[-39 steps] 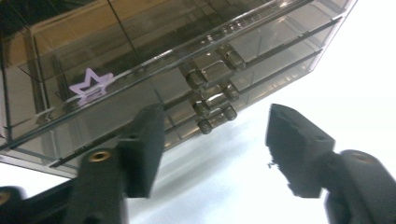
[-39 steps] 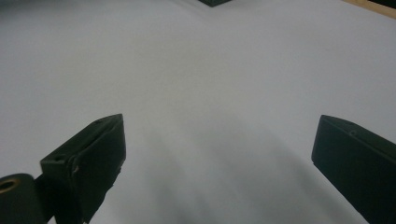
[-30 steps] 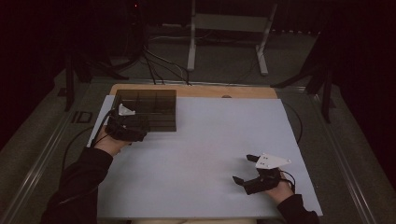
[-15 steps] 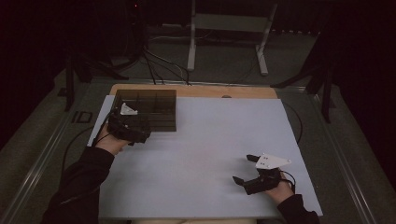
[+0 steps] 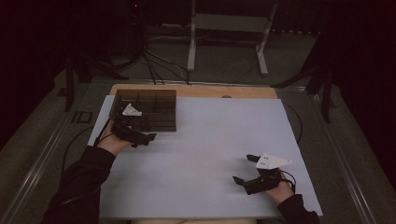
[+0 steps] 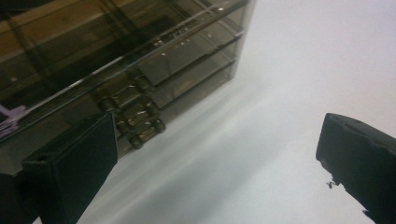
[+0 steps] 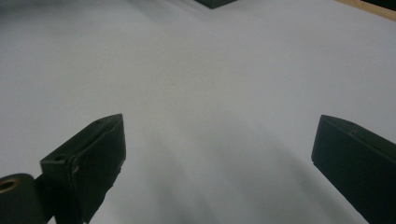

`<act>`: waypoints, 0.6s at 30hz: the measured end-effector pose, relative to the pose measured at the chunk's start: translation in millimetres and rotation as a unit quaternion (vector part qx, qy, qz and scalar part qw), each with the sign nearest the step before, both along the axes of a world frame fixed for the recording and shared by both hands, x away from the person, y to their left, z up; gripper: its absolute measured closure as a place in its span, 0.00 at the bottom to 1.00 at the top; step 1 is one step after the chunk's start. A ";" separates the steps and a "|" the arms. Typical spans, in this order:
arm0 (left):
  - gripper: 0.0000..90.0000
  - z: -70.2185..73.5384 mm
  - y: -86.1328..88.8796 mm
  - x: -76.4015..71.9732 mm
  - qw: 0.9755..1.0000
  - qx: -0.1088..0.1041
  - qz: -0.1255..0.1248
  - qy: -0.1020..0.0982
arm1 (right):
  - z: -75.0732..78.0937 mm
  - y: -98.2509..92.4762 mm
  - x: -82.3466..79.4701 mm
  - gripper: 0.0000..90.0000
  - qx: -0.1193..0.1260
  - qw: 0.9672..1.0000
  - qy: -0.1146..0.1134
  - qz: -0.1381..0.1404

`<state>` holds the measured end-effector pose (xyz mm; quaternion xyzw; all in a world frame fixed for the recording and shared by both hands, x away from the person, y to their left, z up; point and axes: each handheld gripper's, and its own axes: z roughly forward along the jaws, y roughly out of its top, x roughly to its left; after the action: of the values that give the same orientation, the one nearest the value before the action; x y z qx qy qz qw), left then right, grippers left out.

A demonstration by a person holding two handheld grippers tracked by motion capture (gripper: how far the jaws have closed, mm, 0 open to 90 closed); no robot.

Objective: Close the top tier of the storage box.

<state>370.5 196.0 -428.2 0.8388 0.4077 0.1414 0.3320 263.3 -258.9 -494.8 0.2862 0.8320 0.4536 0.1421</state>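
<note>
Smoked-plastic organiser box (image 5: 148,108) | just beside left gripper (image 5: 141,135) | jaws wide, empty

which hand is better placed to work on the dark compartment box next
Left, probably. The left gripper sits with open jaws right at the near edge of the dark compartment box, its latch close ahead. The right gripper, also open, rests far across the white board.

Smoky-brown case (image 5: 149,108) — white table (image 5: 210,140)
</note>
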 end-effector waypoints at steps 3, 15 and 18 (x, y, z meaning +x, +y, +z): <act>0.00 1.3 -2.8 -2.0 1.000 -0.001 -0.012 -0.003 | -0.1 0.2 0.0 0.03 -0.001 1.000 0.000 0.000; 0.00 7.6 -13.9 -11.0 0.998 -0.009 -0.053 -0.017 | 0.6 0.8 -0.6 0.03 -0.002 1.000 -0.001 0.001; 0.00 7.2 -16.9 -14.4 0.998 -0.011 -0.059 -0.021 | 0.6 0.6 -0.5 0.03 -0.001 1.000 -0.001 0.001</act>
<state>356.1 179.1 -421.0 0.8543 0.3523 0.1351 0.3574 262.8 -258.3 -494.2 0.2849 0.8324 0.4533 0.1431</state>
